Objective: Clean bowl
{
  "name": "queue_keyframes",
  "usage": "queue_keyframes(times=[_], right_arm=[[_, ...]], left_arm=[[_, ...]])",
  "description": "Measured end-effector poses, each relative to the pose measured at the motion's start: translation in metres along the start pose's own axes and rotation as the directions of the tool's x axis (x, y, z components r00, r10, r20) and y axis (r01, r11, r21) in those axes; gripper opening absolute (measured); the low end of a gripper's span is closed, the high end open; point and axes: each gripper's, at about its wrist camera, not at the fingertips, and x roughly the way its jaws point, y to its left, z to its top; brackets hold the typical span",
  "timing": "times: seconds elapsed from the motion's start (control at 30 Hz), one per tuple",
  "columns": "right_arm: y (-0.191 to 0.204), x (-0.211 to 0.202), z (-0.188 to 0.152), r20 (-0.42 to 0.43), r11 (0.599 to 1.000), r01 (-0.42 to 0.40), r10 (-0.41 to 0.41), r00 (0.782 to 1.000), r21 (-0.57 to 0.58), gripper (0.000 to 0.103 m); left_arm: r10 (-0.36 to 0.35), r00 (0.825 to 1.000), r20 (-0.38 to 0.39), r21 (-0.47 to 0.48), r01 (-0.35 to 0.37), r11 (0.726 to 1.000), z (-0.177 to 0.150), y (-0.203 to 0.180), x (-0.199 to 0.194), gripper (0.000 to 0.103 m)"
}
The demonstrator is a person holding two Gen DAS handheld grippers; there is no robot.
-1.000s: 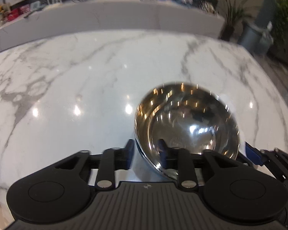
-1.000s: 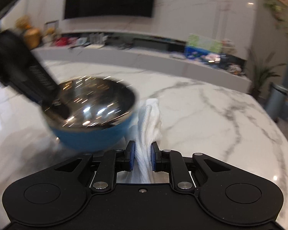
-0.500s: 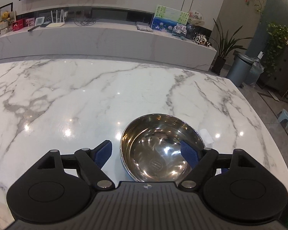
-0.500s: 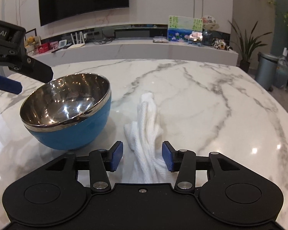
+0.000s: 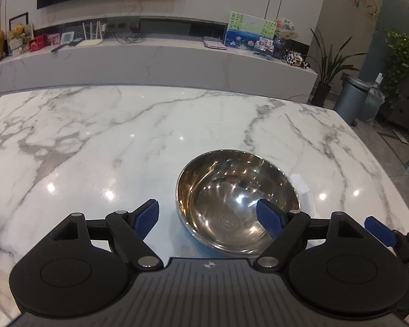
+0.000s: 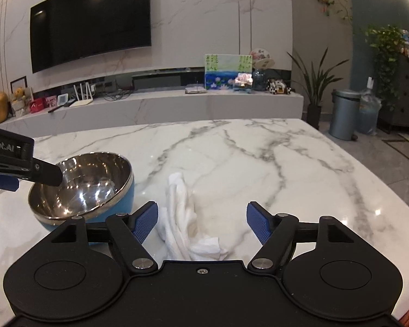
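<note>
A steel bowl with a blue outside rests on the marble table. My left gripper is open and raised above the bowl's near rim, holding nothing. A crumpled white cloth lies on the table just right of the bowl. My right gripper is open above the cloth's near end, its fingers apart on either side, not touching it. In the left wrist view only a strip of the cloth shows past the bowl. A blue pad of the right gripper peeks in at lower right.
The left gripper's black body juts over the bowl from the left. The table's right edge drops to a tiled floor with a grey bin and plants. A long low counter stands behind the table.
Both grippers opened. The left one let go of the bowl, which now sits on the table; the right one released the cloth. Both have pulled back and up.
</note>
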Motion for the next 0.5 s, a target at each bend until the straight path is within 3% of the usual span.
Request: queue_keyframes(times=[0.3,0.5], right_arm=[[0.003,-0.015,0.005,-0.012,1.000,-0.012,0.012,1.000,0.025,0.070],[0.008,-0.027,0.002,0.009,1.000,-0.011,0.011,1.000,-0.013,0.070]], left_arm=[[0.051,0.998,0.021,0.047,-0.052,0.998,-0.007,-0.006,-0.007,0.078],[0.030,0.999,0.017,0.027,-0.030,0.999,-0.017,-0.005,-0.012,0.078]])
